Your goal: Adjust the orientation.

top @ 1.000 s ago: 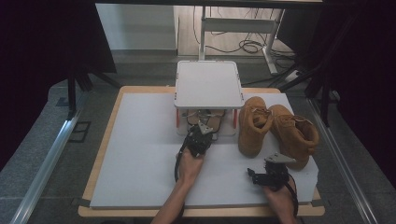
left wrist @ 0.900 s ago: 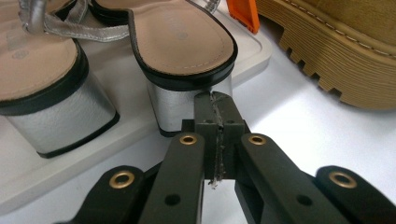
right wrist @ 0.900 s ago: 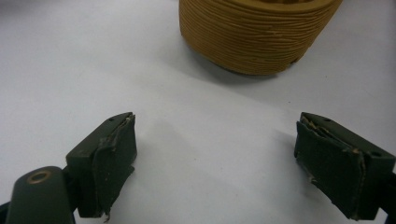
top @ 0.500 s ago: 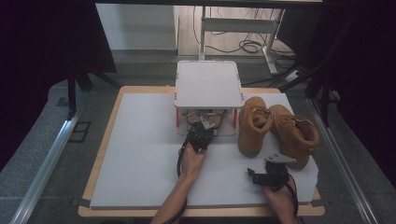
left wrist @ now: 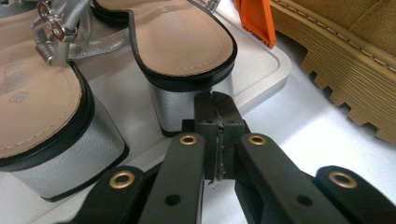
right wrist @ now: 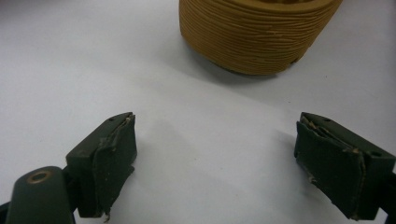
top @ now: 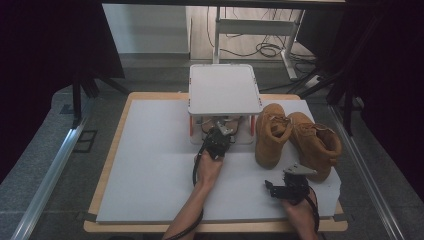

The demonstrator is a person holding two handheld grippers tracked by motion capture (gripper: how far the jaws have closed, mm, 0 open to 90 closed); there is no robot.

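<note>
Silver sandal heel (left wrist: 187, 100) unmoved, untouched.

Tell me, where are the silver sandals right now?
The silver sandals sit on the rack's bottom tray, under its white top shelf, left of the tan boots, with the shut left gripper at one heel.

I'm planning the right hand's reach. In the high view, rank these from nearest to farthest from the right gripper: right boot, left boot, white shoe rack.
1. Right boot: just beyond the right gripper, at the mat's right edge.
2. Left boot: beside it, toward the middle.
3. White shoe rack: farthest, at the back centre.
</note>
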